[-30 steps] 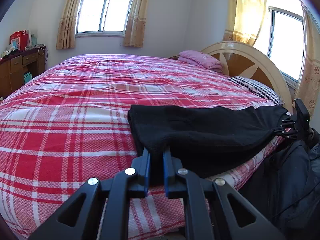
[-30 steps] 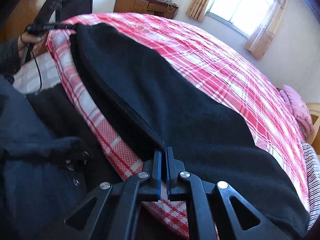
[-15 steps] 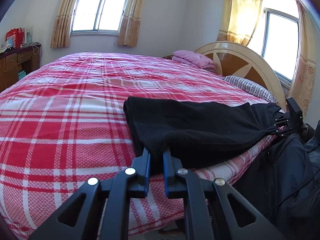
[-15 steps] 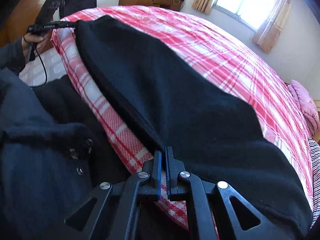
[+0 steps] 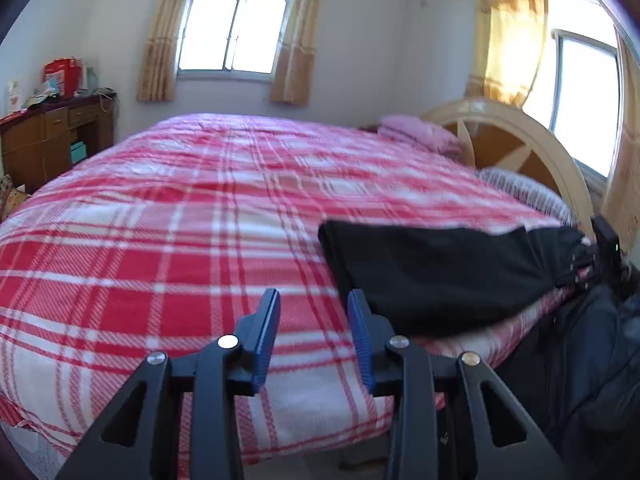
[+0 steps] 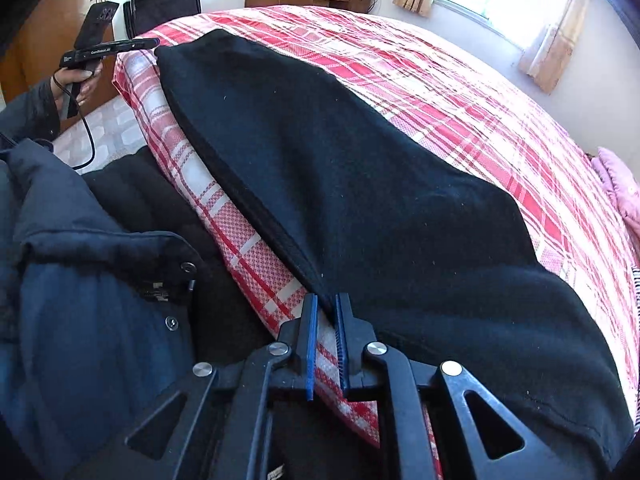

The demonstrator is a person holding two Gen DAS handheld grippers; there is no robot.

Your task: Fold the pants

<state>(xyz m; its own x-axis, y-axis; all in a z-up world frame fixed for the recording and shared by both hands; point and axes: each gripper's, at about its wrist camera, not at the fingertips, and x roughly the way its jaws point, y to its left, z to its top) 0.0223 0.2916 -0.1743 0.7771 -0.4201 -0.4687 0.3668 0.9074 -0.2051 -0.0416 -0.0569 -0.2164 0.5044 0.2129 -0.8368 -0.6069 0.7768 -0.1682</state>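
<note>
Left gripper point(image 5: 314, 312) jaws just opened, nothing between them; black pants point(image 5: 436, 272) at right; right gripper point(image 6: 327, 308) jaws just parted slightly, pants edge at their tips, unpinched.

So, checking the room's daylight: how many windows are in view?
2: one curtained window on the far wall beyond the red plaid bed, one curtained window behind the headboard. Others may be hidden.

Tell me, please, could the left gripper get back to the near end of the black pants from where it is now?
Probably yes. The left gripper has just opened, nothing between its jaws, and the black pants lie just beside its right finger on the plaid bedspread, nothing between.
</note>
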